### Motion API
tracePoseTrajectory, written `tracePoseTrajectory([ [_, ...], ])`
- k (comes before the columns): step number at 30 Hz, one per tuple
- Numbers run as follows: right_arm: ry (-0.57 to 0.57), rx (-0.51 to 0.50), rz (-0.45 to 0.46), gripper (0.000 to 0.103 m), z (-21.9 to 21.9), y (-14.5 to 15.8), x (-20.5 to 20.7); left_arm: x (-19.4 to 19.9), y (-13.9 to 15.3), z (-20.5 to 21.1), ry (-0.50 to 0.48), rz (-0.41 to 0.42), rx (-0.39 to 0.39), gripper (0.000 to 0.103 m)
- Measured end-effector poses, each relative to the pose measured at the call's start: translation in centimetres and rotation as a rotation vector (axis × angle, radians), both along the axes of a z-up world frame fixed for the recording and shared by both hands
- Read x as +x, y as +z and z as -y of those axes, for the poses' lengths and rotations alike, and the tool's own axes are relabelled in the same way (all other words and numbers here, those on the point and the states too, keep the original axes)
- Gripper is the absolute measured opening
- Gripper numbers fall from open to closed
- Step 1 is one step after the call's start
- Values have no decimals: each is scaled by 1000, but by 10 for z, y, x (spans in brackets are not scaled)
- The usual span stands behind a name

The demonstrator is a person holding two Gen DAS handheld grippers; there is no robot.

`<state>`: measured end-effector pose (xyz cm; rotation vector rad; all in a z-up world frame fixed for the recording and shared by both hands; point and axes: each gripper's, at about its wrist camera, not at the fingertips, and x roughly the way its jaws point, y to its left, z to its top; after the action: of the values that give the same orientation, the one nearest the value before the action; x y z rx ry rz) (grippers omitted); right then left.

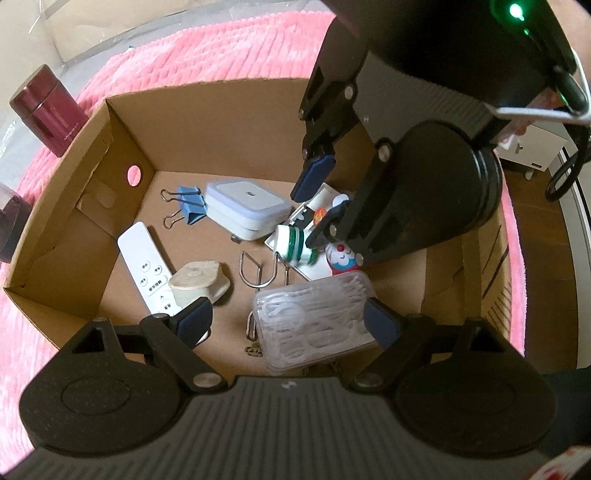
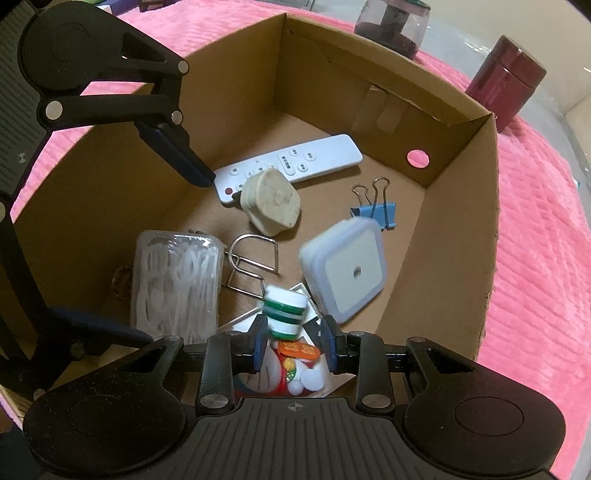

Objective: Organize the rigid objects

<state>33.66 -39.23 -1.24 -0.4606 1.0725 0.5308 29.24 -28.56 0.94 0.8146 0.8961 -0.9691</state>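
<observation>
Sat in a brown cardboard box (image 2: 458, 206) on a pink textured cloth (image 2: 535, 229), jumbled together: a small white bottle with green bands (image 2: 286, 308), blurred in the right wrist view, just ahead of the right gripper (image 2: 295, 345) and at 12 o'clock from its fingertips. Stood moderately apart, those fingers (image 2: 260, 343), gripping nothing visible, with the bottle just beyond the tips and a red-white-blue figurine (image 2: 295, 369) lying beneath the gap. Lay at 1 o'clock from the bottle: a white square night light (image 2: 347, 271), blurred as well, tilted on its edge. Rested behind it, at 1 o'clock again, a blue binder clip (image 2: 375, 214). Lay at 10 o'clock from the bottle a bent wire clip (image 2: 251, 264), and at 9 o'clock a clear plastic case of floss picks (image 2: 177, 280). Sat at 12 o'clock a beige rounded lump (image 2: 271, 203), touching the end of a white remote control (image 2: 295, 162). Hung over the near wall, the left gripper (image 1: 291, 325), spread wide and empty, with the floss case (image 1: 317, 321) between and just beyond its fingers (image 1: 194, 317). Stood outside the box on the cloth a dark red cylindrical container (image 2: 506, 81) at 2 o'clock, and a dark-filled clear jar (image 2: 391, 26) at 12 o'clock.
</observation>
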Motion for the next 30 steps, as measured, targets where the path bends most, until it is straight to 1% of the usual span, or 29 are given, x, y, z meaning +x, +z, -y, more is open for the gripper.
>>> tracePoseTrajectory([
  [7, -16, 9, 30, 28, 1, 11, -10, -7, 14, -8, 28, 21, -39, 86],
  [11, -41, 30, 75, 28, 3, 26, -24, -16, 28, -17, 63, 47, -84, 86],
  [16, -77, 80, 144, 28, 4, 53, -49, -33, 52, -29, 113, 81, -158, 86],
  [23, -151, 164, 236, 28, 4, 88, -90, -75, 86, -48, 192, 137, -294, 86],
  [30, -218, 234, 316, 28, 8, 115, -137, -117, 104, -73, 290, 194, -398, 86],
])
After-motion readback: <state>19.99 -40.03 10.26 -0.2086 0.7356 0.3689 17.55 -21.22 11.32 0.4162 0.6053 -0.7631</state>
